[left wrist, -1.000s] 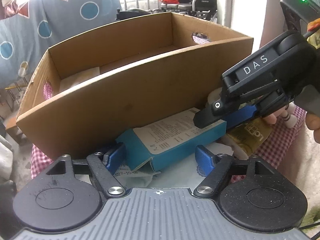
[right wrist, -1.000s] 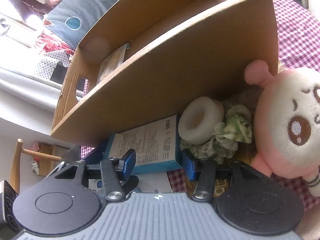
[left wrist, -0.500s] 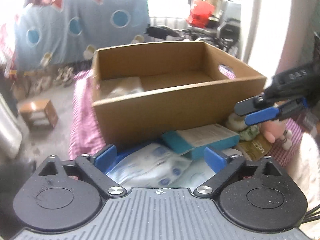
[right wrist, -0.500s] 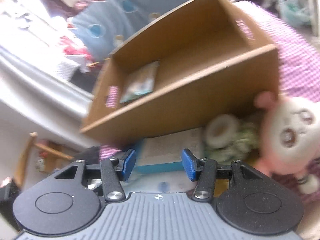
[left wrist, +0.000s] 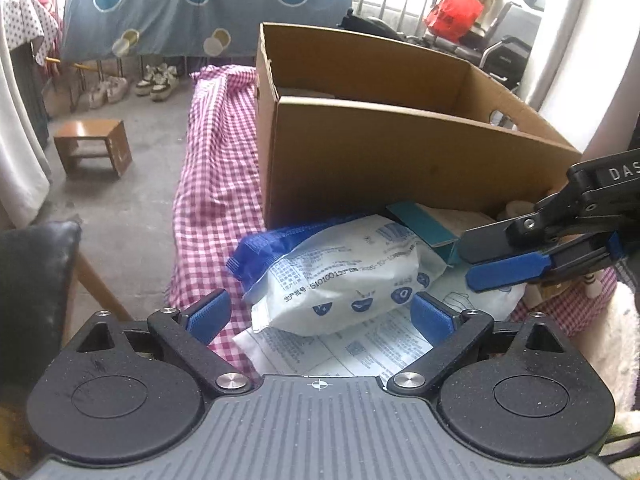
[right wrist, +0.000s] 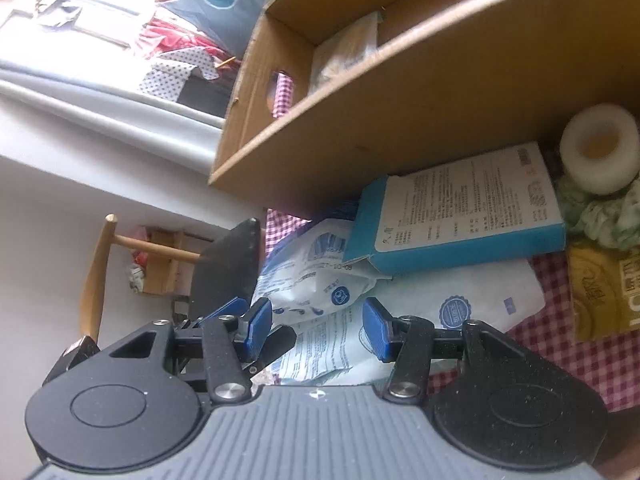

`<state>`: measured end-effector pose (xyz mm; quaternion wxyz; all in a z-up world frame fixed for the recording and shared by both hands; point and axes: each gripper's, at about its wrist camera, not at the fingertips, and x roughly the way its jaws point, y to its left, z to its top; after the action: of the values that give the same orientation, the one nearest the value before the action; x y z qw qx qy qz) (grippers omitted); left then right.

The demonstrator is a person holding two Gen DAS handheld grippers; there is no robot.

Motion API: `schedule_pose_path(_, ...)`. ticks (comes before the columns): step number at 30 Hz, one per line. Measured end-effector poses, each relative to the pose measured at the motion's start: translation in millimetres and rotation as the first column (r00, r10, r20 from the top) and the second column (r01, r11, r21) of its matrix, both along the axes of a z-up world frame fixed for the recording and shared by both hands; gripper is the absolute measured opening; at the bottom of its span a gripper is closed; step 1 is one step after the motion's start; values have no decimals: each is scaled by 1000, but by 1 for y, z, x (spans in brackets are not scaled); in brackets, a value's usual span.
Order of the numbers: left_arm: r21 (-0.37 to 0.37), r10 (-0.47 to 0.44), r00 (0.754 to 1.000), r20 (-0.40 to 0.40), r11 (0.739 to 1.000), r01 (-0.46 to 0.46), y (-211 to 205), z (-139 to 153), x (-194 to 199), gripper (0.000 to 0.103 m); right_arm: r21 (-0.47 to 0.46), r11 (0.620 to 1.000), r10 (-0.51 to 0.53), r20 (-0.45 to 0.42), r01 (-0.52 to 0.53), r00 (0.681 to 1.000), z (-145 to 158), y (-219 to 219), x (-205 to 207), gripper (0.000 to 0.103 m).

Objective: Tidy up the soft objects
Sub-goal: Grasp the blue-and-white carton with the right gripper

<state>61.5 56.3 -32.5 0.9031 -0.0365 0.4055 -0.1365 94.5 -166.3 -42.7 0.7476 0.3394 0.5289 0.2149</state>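
A white and blue soft pack (left wrist: 340, 276) lies on flat white packets (left wrist: 332, 352) before the cardboard box (left wrist: 400, 160). My left gripper (left wrist: 320, 312) is open, its fingers either side of the pack's near end. My right gripper (right wrist: 316, 324) is open and empty above the packets (right wrist: 440, 300); it shows at the right of the left wrist view (left wrist: 500, 256). A teal carton (right wrist: 460, 216) leans on the pack (right wrist: 320, 272). A white foam ring (right wrist: 600, 148), a green scrunchie (right wrist: 600, 216) and a gold pouch (right wrist: 600, 296) lie to the right.
The box (right wrist: 400, 120) holds a flat packet (right wrist: 348, 52) and stands on a pink checked cloth (left wrist: 216, 184). A chair (left wrist: 36, 288) is at the left, a wooden stool (left wrist: 92, 148) on the floor beyond.
Both grippers have pulled back from the box and carton. The left view has swung left and now frames the white and blue pack. The pink plush has left the right view.
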Motion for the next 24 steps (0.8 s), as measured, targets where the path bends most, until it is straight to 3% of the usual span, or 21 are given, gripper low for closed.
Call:
schedule_pose_path(8, -64, -36, 999, -32, 997, 34, 4, -11, 12, 96, 63, 996, -57, -71, 62, 996, -23, 12, 7, 54)
schedule_pose_path(14, -44, -25, 1000, -7, 999, 25, 8, -12, 10, 97, 171, 976, -111, -131, 133, 985, -42, 12, 10, 55)
schedule_pose_path(24, -132, -17, 1000, 14, 991, 19, 26, -4, 7, 96, 269, 951, -119, -130, 151, 984, -48, 6, 14, 58)
